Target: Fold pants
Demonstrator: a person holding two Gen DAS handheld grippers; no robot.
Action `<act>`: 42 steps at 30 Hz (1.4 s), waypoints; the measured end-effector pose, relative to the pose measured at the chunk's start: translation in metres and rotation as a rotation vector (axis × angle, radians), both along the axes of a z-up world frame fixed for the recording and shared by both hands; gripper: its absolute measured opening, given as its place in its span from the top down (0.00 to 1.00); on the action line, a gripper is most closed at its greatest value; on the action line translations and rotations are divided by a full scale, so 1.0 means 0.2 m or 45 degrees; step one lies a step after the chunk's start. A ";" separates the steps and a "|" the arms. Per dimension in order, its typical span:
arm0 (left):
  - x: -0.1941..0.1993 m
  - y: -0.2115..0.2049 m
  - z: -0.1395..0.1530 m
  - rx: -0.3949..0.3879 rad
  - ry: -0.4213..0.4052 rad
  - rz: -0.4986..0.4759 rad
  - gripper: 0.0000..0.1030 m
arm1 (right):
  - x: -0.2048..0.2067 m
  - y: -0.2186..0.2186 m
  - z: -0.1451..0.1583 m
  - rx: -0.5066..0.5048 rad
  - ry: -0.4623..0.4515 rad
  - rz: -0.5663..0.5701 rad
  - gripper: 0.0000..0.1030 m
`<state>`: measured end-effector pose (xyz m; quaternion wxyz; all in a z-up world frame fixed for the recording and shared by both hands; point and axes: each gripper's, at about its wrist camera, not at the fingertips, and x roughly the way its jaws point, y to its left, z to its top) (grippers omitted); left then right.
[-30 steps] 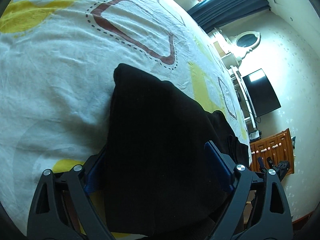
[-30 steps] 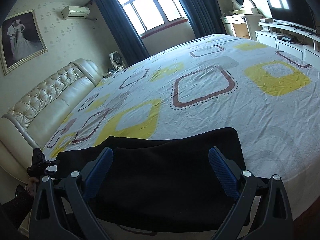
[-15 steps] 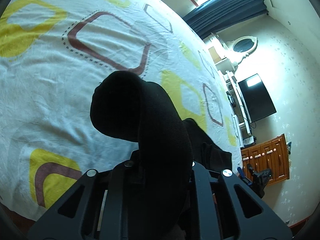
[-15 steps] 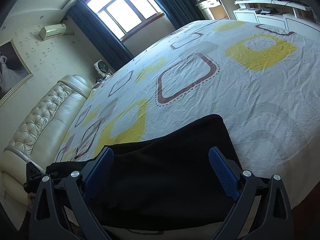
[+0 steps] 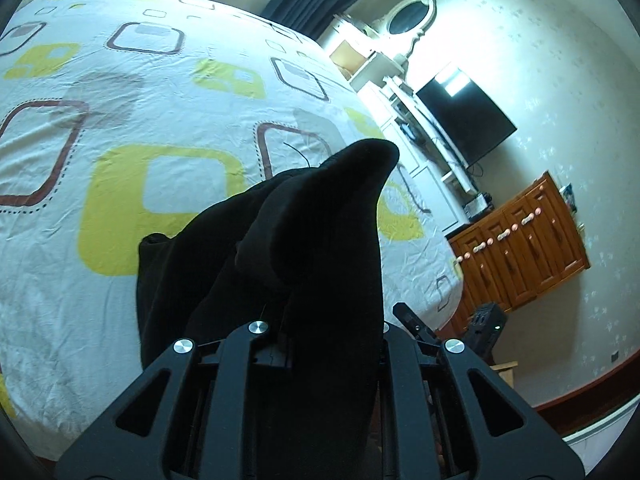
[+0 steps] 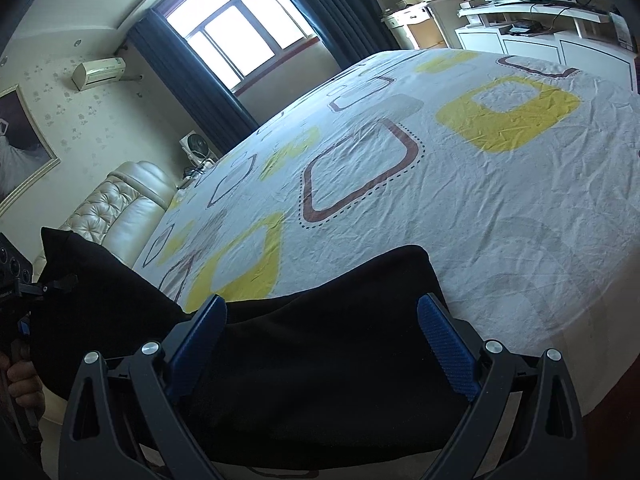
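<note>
Black pants [image 5: 320,232] lie along the near edge of the bed. My left gripper [image 5: 330,342] is shut on one end of them and holds it up off the sheet, so the cloth bunches into a peak over the jaws and hides the pads. In the right wrist view that raised end [image 6: 92,280] hangs at the far left from the left gripper [image 6: 24,284], with a person's hand [image 6: 20,376] below it. My right gripper [image 6: 324,340] is open, its blue pads [image 6: 448,352] standing wide apart over the other end of the pants [image 6: 328,360], which lies flat.
The bed sheet [image 6: 460,208] is white with yellow and brown squares, and it spreads wide beyond the pants. A cream padded headboard [image 6: 116,204] is on the left. A television [image 5: 464,120], a white dresser [image 5: 380,60] and a wooden cabinet [image 5: 524,248] stand past the bed's foot.
My left gripper closed on the end of the pants, then lifted it off the sheet and carried it across the bed. The right gripper stayed open in place.
</note>
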<state>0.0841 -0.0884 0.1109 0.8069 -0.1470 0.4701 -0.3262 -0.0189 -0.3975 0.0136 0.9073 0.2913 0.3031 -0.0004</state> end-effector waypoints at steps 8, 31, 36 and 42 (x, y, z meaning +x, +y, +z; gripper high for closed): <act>0.00 -0.58 -0.38 0.301 0.012 -0.096 0.85 | -0.02 -0.16 -0.02 0.028 0.006 -0.154 0.07; -0.27 0.12 -0.42 0.380 -0.129 0.244 0.12 | 0.11 -0.15 -0.15 0.240 0.227 0.112 0.07; -0.26 0.43 -0.54 0.335 -0.003 0.421 0.12 | 0.13 -0.17 -0.21 0.352 0.314 0.157 0.07; -0.27 0.52 -0.61 0.320 0.043 0.481 0.12 | 0.15 -0.11 -0.19 0.427 0.329 0.278 0.07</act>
